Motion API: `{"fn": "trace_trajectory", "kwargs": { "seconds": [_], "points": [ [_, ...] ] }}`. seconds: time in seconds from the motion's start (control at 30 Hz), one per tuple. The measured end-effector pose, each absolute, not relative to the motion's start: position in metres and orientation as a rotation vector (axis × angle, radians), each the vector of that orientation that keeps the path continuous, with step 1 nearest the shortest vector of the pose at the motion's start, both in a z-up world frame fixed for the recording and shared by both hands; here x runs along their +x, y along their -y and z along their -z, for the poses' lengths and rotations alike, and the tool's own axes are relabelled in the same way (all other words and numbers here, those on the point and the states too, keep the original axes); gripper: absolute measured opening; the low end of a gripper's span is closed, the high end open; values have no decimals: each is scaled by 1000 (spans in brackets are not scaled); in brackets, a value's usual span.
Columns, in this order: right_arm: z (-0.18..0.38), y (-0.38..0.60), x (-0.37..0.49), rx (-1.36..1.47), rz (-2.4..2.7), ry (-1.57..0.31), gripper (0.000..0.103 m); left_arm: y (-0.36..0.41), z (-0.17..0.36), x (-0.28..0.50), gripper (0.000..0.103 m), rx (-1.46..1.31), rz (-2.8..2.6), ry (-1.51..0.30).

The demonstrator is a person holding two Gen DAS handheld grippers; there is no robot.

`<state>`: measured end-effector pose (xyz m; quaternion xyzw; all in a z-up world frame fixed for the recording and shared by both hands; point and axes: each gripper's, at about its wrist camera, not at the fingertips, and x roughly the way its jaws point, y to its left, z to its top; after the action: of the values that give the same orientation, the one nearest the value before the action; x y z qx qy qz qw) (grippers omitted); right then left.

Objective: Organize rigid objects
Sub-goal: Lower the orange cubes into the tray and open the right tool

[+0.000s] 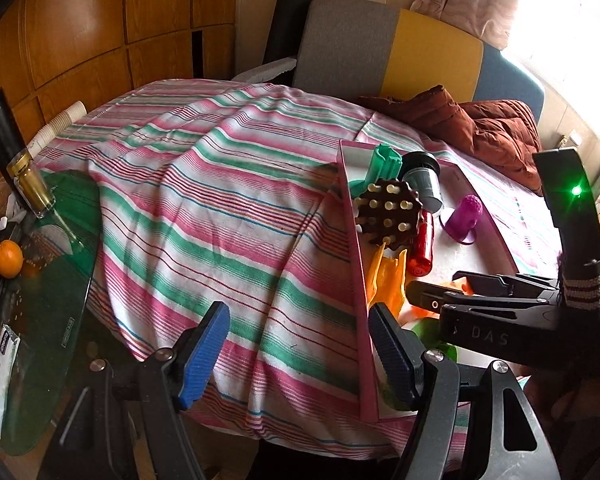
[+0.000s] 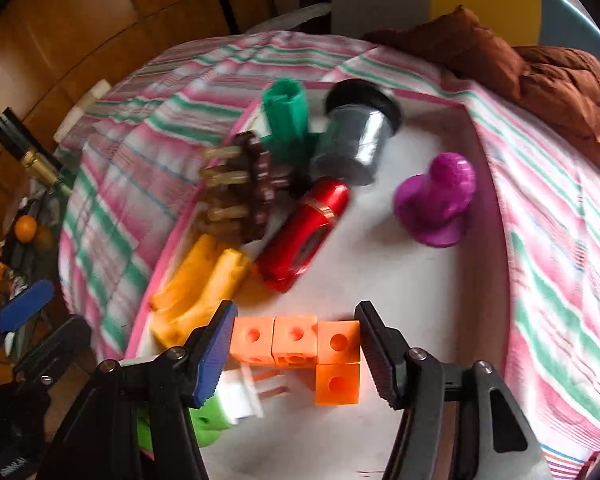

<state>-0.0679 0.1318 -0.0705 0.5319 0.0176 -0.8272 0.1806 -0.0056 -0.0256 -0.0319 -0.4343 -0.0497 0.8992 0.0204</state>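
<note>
Most toys already sit in the tray (image 2: 480, 208), and your right gripper (image 2: 296, 354), jaws open, straddles the orange blocks (image 2: 300, 340) while your left gripper (image 1: 300, 356) waits open.

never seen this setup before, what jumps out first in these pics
The pink-rimmed tray crowded with bright toys: a purple piece standing alone at its right, a red cylinder lying mid-tray. Nearest, the right gripper stands open around orange linked cubes, on a pink and green striped cloth.

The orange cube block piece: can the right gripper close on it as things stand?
Probably yes. The right gripper is open, its fingers either side of the orange cube block piece, with nothing between them.
</note>
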Motion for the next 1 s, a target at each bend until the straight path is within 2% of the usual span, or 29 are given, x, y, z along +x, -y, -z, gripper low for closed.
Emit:
{"fn": "trace_trajectory", "kwargs": {
  "seconds": [0.53, 1.0],
  "points": [
    [47, -138, -54, 1378, 2418, -55, 62, 19, 22, 0, 72, -1298, -2819, 101],
    [19, -186, -40, 1307, 2556, -21, 62, 3, 12, 6, 72, -1249, -2816, 14]
  ]
}}
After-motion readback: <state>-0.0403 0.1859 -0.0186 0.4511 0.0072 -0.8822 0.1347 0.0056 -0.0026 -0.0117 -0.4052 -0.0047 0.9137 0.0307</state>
